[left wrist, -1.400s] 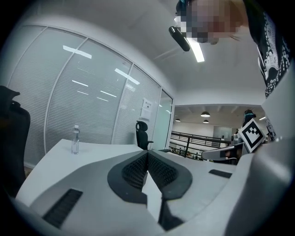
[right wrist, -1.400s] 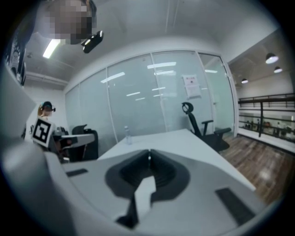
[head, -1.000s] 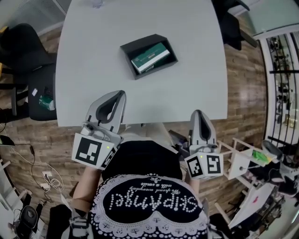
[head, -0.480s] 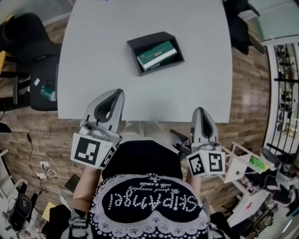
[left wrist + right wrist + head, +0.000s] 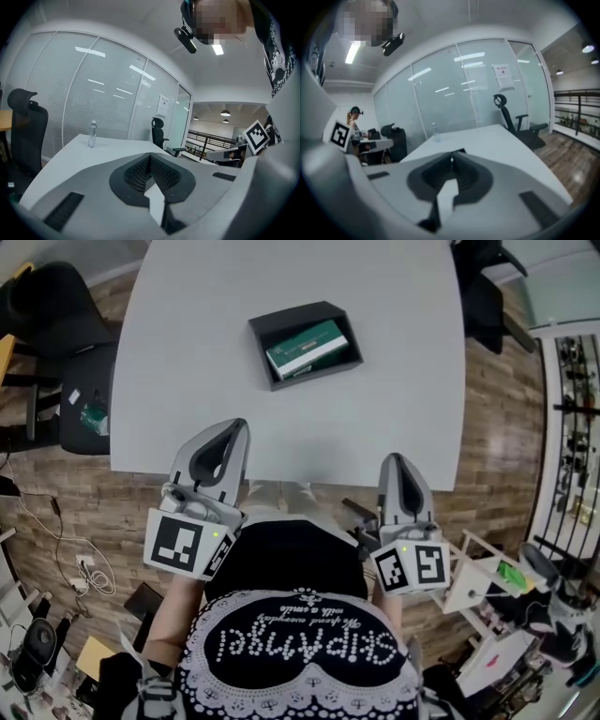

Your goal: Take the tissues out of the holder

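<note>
Well ahead of left gripper (image 5: 236,427) and right gripper (image 5: 396,461), tissues (image 5: 307,348) inside holder (image 5: 259,345)

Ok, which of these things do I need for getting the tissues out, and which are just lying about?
For the job:
tissues
holder
left gripper and right gripper, both shut and empty

Just lying about:
water bottle
black chair
cables on the floor

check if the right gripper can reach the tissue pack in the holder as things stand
Probably yes: the holder is open-topped, the tissue pack lies exposed, and only bare table separates it from the right gripper. Its shut jaws must open first.
</note>
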Action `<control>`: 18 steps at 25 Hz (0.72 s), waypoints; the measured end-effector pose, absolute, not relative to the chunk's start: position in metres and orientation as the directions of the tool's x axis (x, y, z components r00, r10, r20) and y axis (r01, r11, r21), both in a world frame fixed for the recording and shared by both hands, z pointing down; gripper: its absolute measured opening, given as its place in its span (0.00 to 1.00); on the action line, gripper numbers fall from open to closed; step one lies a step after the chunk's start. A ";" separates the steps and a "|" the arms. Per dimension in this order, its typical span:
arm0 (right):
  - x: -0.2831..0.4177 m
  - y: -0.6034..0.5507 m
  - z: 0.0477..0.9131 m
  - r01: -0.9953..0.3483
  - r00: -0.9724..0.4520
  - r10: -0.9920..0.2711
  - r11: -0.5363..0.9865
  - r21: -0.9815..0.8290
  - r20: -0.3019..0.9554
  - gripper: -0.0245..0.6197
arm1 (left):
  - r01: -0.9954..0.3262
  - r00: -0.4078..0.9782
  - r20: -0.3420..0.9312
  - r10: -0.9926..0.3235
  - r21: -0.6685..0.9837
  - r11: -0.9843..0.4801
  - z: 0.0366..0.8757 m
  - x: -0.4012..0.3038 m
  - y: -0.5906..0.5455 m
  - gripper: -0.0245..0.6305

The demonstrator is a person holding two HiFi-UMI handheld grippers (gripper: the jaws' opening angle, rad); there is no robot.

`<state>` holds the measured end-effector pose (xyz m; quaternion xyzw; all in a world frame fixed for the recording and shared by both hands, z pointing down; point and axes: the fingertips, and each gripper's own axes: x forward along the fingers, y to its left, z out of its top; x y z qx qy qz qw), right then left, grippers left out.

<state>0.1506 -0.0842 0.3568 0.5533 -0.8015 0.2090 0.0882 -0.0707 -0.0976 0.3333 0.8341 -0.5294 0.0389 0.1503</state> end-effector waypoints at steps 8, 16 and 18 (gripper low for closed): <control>0.164 -0.091 0.350 -0.910 -0.402 -0.855 0.333 -0.248 0.327 0.09 | -0.913 0.401 0.203 -0.893 0.170 -0.371 0.323 -0.057 -0.096 0.07; 0.175 -0.091 0.346 -0.908 -0.404 -0.862 0.336 -0.251 0.307 0.09 | -0.913 0.401 0.192 -0.896 0.159 -0.375 0.319 -0.048 -0.093 0.07; 0.177 -0.089 0.346 -0.909 -0.400 -0.863 0.330 -0.253 0.309 0.09 | -0.911 0.406 0.190 -0.894 0.157 -0.380 0.318 -0.047 -0.094 0.07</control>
